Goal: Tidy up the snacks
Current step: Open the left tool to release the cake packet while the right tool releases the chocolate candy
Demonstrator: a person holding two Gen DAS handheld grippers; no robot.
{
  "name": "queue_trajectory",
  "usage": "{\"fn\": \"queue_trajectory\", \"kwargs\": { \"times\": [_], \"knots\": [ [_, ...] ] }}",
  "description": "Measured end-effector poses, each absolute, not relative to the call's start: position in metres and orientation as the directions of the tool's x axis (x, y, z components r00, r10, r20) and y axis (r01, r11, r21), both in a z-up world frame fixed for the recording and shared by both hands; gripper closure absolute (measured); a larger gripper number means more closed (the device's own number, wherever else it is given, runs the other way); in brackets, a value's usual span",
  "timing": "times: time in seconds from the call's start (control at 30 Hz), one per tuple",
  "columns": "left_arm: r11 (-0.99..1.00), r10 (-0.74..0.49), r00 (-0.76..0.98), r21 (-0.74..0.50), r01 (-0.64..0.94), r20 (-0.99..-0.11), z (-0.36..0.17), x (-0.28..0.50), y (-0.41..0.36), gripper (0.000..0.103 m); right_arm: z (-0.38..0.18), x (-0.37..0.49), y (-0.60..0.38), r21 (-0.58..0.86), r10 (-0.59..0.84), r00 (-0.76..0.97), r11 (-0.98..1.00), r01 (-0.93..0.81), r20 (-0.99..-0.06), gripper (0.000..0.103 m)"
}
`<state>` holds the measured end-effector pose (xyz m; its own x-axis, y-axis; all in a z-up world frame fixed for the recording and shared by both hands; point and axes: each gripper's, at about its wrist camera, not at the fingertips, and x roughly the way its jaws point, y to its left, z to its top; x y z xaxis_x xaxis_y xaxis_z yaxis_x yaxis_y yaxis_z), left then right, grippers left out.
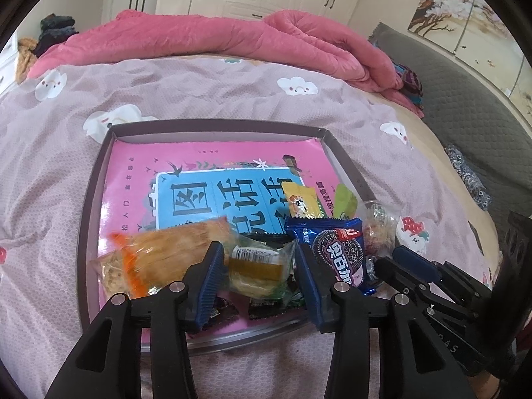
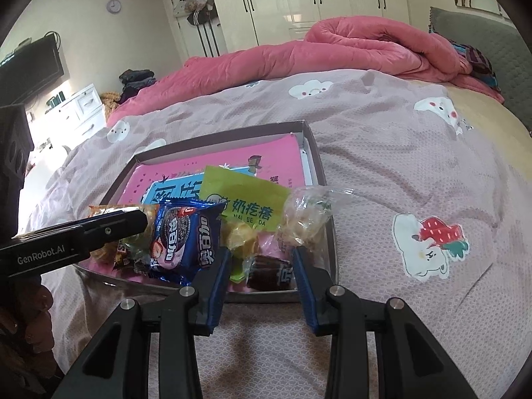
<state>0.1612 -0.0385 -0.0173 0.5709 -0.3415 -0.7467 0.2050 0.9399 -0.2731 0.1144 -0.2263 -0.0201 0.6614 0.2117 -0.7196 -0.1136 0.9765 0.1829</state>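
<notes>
Snack lot, heaped at the near end of a shallow box tray (image 1: 99, 179) on the bed (image 1: 50, 173); a pink picture book (image 1: 212, 163) lines the tray floor.

- Orange-striped clear packet (image 1: 156, 256), far left: light, crackly film, contents likely brittle; best taken by a crimped end.
- Pale cake in a clear wrapper (image 1: 257, 266): soft, crushable. The left tongs (image 1: 259, 264) stand open on either side of it, nothing gripped.
- Blue cookie pack (image 1: 335, 252): slick foil, biscuits probably fragile; take it across the flat middle, lightly.
- Yellow sachet (image 1: 302, 199) and green milk-curd packet (image 2: 246, 196): thin, feather-light, partly overlapped by the neighbours.
- Dark-wrapped bar (image 2: 269, 271): small and firm. The right tongs (image 2: 262, 276) hover open at the tray's near edge, empty, the bar between them.
- Clear bag of wrapped candies (image 2: 306, 219), right corner: loose, shifting.

Obstructions: packets overlap, so lifting one may drag others; the tray wall crowds the corner; the two tongs sit close together.
</notes>
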Motion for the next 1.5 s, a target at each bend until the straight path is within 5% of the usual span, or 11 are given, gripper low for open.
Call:
{"fn": "queue_trajectory", "kwargs": {
  "times": [0.4, 1.0, 1.5],
  "knots": [
    [0.943, -0.333, 0.589, -0.265, 0.201, -0.736, -0.010, 0.157, -0.036, 0.046, -0.014, 0.111, -0.226, 0.174, 0.206, 0.683, 0.978, -0.116, -0.701, 0.064],
    [0.956, -0.294, 0.622, -0.230, 0.184, -0.726, 0.009, 0.136, -0.030, 0.027, 0.007, 0.099, -0.228, 0.155, 0.182, 0.746, 0.982, -0.107, -0.641, 0.049],
    [0.981, -0.189, 0.613, -0.172, 0.088, -0.767, 0.006, 0.081, -0.018, 0.024, 0.019, 0.062, -0.207, 0.141, 0.212, 0.725, 0.977, -0.157, -0.655, 0.026]
  ]
}}
